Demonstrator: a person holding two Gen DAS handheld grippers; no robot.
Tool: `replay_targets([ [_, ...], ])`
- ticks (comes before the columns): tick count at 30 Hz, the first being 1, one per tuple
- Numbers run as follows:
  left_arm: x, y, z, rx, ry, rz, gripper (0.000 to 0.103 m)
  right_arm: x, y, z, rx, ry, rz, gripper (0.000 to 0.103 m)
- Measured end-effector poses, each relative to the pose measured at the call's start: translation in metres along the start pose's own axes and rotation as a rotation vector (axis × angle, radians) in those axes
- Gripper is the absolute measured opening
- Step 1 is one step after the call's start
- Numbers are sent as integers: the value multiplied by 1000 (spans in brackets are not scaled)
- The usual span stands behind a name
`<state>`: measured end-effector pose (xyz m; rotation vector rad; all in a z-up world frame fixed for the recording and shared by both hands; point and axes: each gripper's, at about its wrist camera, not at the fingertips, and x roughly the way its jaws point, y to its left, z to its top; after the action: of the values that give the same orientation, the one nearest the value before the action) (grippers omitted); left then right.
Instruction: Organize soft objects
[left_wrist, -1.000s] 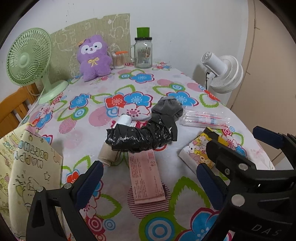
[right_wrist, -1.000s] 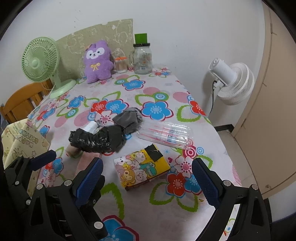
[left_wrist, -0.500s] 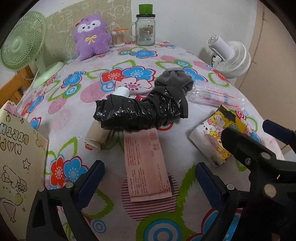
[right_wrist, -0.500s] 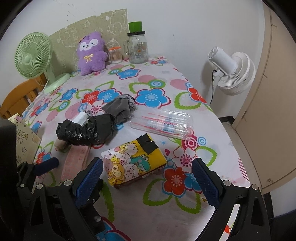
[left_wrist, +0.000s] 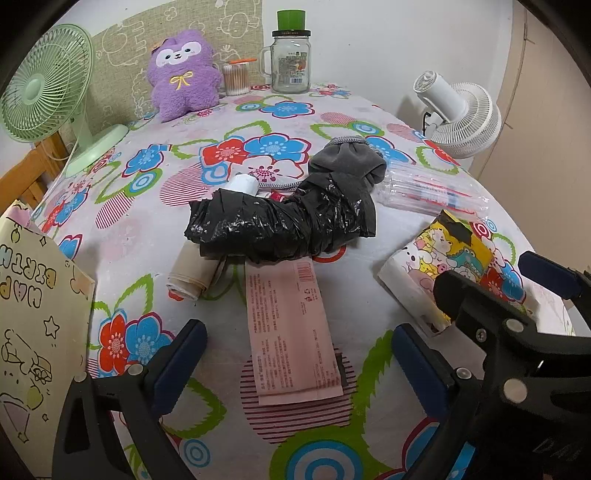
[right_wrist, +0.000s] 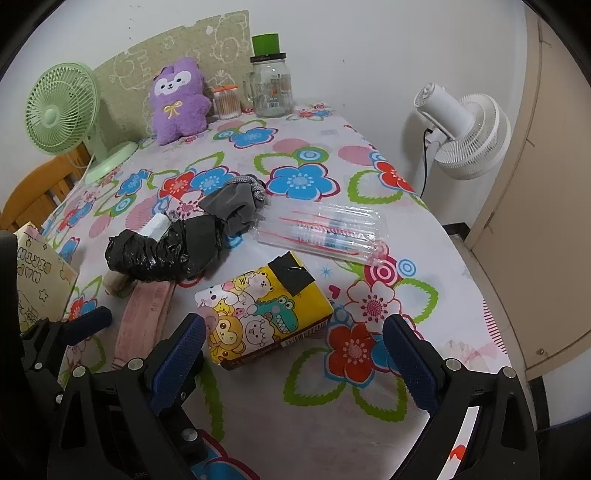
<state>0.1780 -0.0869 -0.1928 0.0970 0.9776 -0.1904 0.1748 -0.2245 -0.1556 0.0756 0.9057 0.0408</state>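
Risk sitting mostly in the pile: the pink flat packet (left_wrist: 293, 330) is lying just ahead of and between the left gripper (left_wrist: 295, 363) fingers, its far end tucked under the black plastic bag roll (left_wrist: 280, 227), so pulling it is likely dragging the roll, the grey sock (left_wrist: 347, 162) touching the roll's far end, and the white tube (left_wrist: 243, 183) poking out behind it. A thin flat packet is also likely slipping out of a pinch off the tablecloth (left_wrist: 221, 432). Both grippers are hanging wide open, holding nothing. The right gripper (right_wrist: 291, 354) is hovering with the cartoon tissue pack (right_wrist: 264, 312) just ahead of its left finger; closing now is probably catching only a corner. The left wrist view is showing the beige rolled cloth (left_wrist: 190, 275) beside the roll's near end clearly, plus packet print. The right wrist view is showing the clear pen pouch (right_wrist: 325, 230) whole, lying beyond the tissue pack.
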Motion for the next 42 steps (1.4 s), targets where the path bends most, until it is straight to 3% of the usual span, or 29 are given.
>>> replay_targets([
  [2,0,1,1,-4,-4,0,100,1,0,0,-3,2,2,98],
  [9,-1,6,5,-26,-49,6,80,6,3,3,-8,8,5,98],
  [11,-1,7,6,-23,-54,1,69,8,3,4,-3,8,12,98],
  [13,-3,7,7,-16,-59,-9,47,9,3,6,4,7,17,98],
  [14,-3,7,8,-17,-61,-12,42,10,4,6,5,6,21,98],
  [38,-5,8,7,6,-54,-30,40,37,14,12,20,62,41,98],
  [42,-6,9,4,12,-55,-32,40,40,19,13,3,54,7,98],
])
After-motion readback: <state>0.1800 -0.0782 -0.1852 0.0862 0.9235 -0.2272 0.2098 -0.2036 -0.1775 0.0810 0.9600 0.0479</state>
